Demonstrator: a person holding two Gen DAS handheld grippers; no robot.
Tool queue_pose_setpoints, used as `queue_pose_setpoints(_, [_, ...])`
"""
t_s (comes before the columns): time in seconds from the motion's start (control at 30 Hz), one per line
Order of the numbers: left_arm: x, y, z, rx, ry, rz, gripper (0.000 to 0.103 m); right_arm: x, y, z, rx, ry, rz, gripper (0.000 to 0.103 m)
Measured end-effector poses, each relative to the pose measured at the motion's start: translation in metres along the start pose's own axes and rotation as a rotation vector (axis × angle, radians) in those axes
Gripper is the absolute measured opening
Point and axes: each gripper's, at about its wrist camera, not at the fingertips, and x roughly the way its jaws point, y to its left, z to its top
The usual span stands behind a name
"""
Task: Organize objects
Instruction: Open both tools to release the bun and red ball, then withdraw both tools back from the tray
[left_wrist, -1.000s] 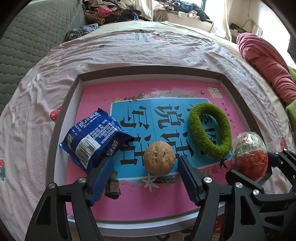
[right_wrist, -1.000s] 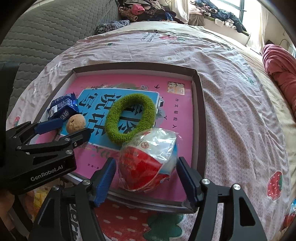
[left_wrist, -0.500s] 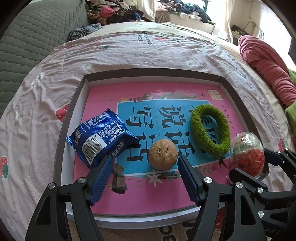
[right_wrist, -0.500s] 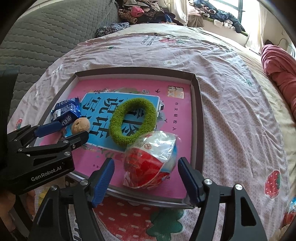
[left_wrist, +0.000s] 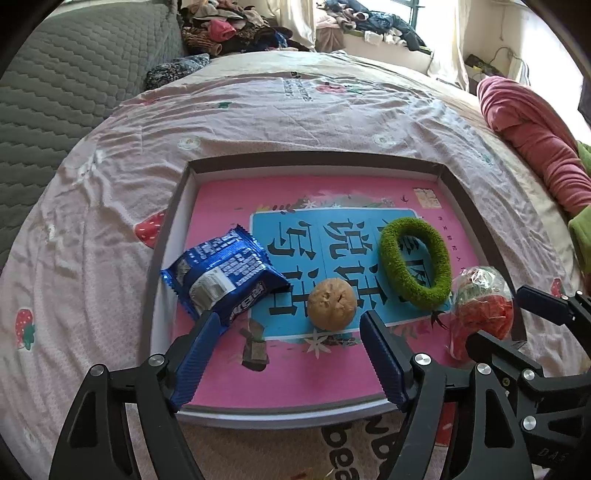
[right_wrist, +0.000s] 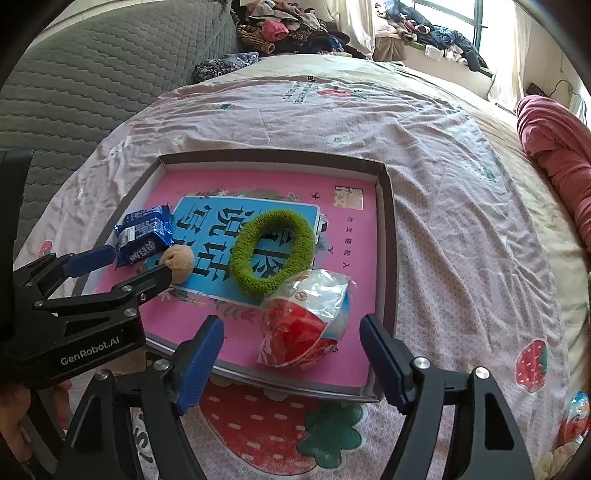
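On the bed sits a shallow box tray (left_wrist: 476, 206) with a pink and blue picture on its floor. All four things lie inside it, near the front edge.

From the left: the blue snack packet (left_wrist: 225, 273) lies by the left wall. The left gripper (left_wrist: 291, 349) hangs over the tray, its jaws wide and empty. They have just been opening, and nothing is pinched — the left blue pad sits in front of the packet's corner, and I cannot tell if it touches. The walnut (left_wrist: 331, 303) rests just past the gap between the pads, free.

Next comes the fuzzy green ring (right_wrist: 273, 251), flat on the blue picture. Then the red and white wrapped candy (right_wrist: 306, 325) lies in the tray's front right corner. The right gripper (right_wrist: 291, 354) has also just been opening; its jaws stand wide on both sides of the candy and do not press on it.

This looks like letting go after putting things down. To do it well, keep both grippers wide and lift them straight up — slowly, so no pad drags the packet or bumps the round walnut, which could roll.
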Motion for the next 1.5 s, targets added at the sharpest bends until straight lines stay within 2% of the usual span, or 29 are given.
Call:
queue_pose_setpoints(0.1, [-0.007, 0.0, 0.0, 0.003, -0.002, 0.002, 0.08, -0.009, 0.003, 0.0, -0.003, -0.01, -0.005, 0.084])
queue_pose_setpoints(1.03, [-0.113, 0.006, 0.017, 0.009, -0.118, 0.025, 0.082, -0.108, 0.017, 0.015, -0.01, -0.139, -0.012, 0.089])
queue_pose_setpoints(1.5, [-0.164, 0.005, 0.007, 0.021, -0.173, 0.047, 0.083, -0.159, 0.028, 0.008, -0.011, -0.206, -0.013, 0.091])
